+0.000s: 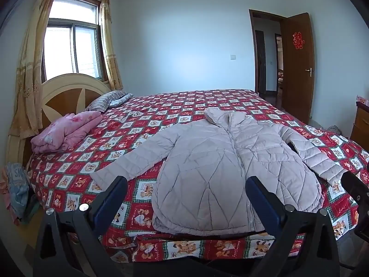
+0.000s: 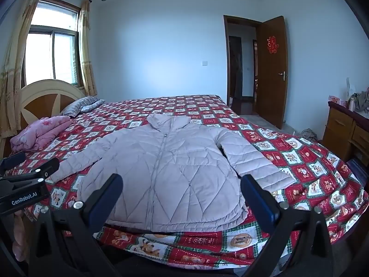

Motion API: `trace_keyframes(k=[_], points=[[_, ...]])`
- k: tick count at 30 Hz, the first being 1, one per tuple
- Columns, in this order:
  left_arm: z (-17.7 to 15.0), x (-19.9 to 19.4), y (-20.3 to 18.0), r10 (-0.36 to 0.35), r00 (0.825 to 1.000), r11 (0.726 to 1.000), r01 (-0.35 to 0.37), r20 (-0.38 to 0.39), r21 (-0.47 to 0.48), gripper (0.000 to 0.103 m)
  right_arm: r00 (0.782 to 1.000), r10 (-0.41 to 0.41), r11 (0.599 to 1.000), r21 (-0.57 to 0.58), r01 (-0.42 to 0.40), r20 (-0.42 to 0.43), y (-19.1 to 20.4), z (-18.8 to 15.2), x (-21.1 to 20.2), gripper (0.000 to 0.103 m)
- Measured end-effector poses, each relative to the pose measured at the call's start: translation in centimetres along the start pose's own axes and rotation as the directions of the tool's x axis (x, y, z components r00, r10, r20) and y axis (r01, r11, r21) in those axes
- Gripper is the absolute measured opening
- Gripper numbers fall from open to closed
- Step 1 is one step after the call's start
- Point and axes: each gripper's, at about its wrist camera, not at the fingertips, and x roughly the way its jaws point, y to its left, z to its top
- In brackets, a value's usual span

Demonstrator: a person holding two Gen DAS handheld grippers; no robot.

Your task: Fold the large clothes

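A pale grey quilted jacket (image 1: 214, 161) (image 2: 166, 173) lies flat and zipped on the bed, collar toward the far wall, hem at the near edge, both sleeves spread outward. In the left wrist view, my left gripper (image 1: 186, 182) hovers open above the hem, apart from the fabric, nothing between its fingers. The right gripper (image 2: 182, 180) stands open the same way over the hem in its own view, touching nothing. The left gripper's black body (image 2: 25, 184) shows at the left edge of the right wrist view.
The bed (image 1: 175, 108) has a red patterned cover and a wooden headboard (image 1: 66, 92) at left. A folded pink quilt (image 1: 64, 131) and striped pillow (image 1: 108, 100) lie near it. Clothes (image 1: 16, 191) hang at the left bedside. A wooden dresser (image 2: 346, 129) stands right, beyond it an open door (image 2: 272, 69).
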Motion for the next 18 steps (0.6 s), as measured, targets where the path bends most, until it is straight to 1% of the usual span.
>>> trace_keyframes(k=[18], points=[[0.16, 0.0, 0.3, 0.01, 1.0, 1.0, -0.01, 0.001, 0.0, 0.102, 1.0, 0.007, 1.0, -0.001, -0.007, -0.015, 0.35, -0.04, 0.2, 0.103]])
